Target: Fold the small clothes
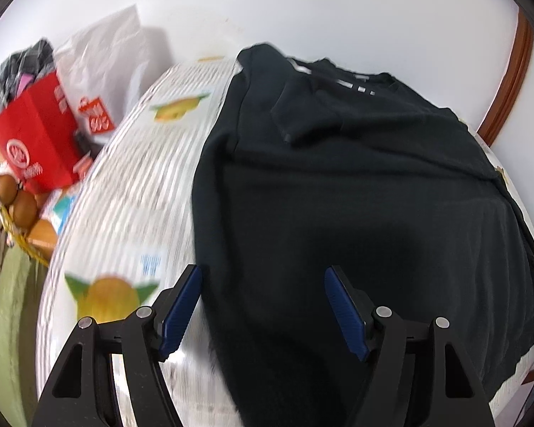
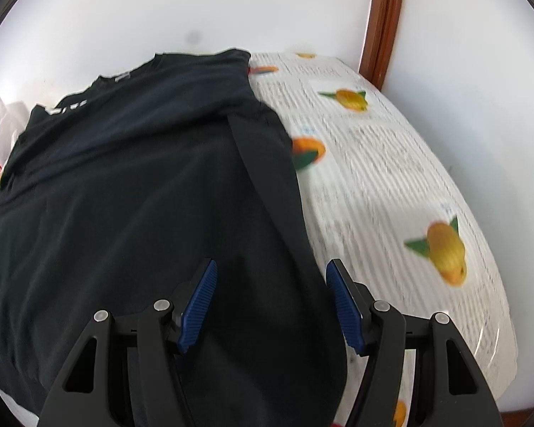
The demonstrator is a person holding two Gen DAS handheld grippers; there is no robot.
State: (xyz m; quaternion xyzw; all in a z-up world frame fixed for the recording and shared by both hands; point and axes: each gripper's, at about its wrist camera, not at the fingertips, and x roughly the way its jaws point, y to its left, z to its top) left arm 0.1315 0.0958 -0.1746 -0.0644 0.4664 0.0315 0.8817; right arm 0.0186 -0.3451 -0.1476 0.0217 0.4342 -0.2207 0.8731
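Room: white walls close behind your table, with a brown wooden door frame standing at the right corner.
Table: your tablecloth is white with fine grey stripes and printed orange fruit with green leaves; both views are a little blurred.
Shirt: your black shirt lies spread flat across the cloth, sleeves folded in over the body, collar toward the wall.
Clutter: beyond the cloth's left edge you have a white plastic bag, a red box and some brown eggs.
Left gripper: your left gripper hangs over the shirt's left edge, jaws wide apart, nothing pinched between the blue pads.
Right gripper: your right gripper sits over the shirt's right edge, jaws also apart, gripping nothing.
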